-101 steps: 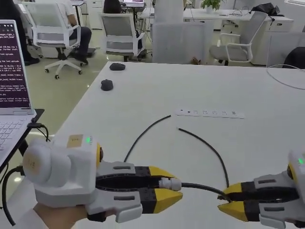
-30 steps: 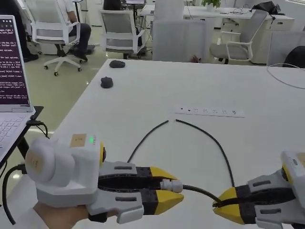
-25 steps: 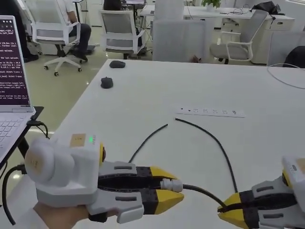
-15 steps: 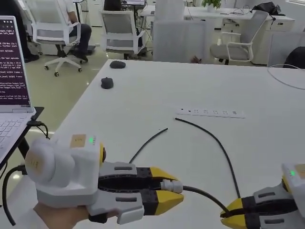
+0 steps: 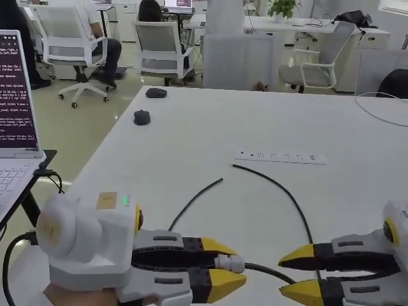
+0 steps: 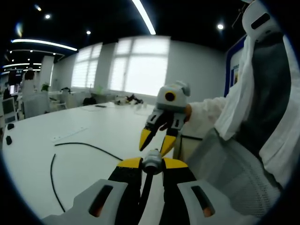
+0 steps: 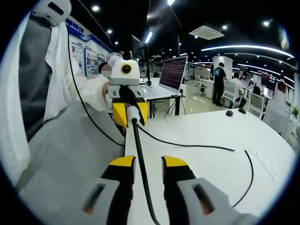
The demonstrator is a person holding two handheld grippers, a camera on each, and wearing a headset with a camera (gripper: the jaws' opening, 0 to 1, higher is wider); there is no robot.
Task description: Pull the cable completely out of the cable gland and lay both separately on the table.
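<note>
While left tongs [image 5: 237, 263] pinch the gland [image 5: 225, 262], cable [image 5: 281, 189] threads parted right tongs [image 5: 282, 276].

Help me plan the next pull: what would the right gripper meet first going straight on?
The right gripper has the cable between its open jaws; straight on, it would probably meet the cable gland clamped in the left gripper, though depth is unclear.

The surface [image 5: 191, 127] looked smooth, white and faintly glossy. The cable [image 5: 280, 188] had a matt black, rubbery sheath. The cable gland [image 5: 228, 261] looked like pale, smooth plastic.
</note>
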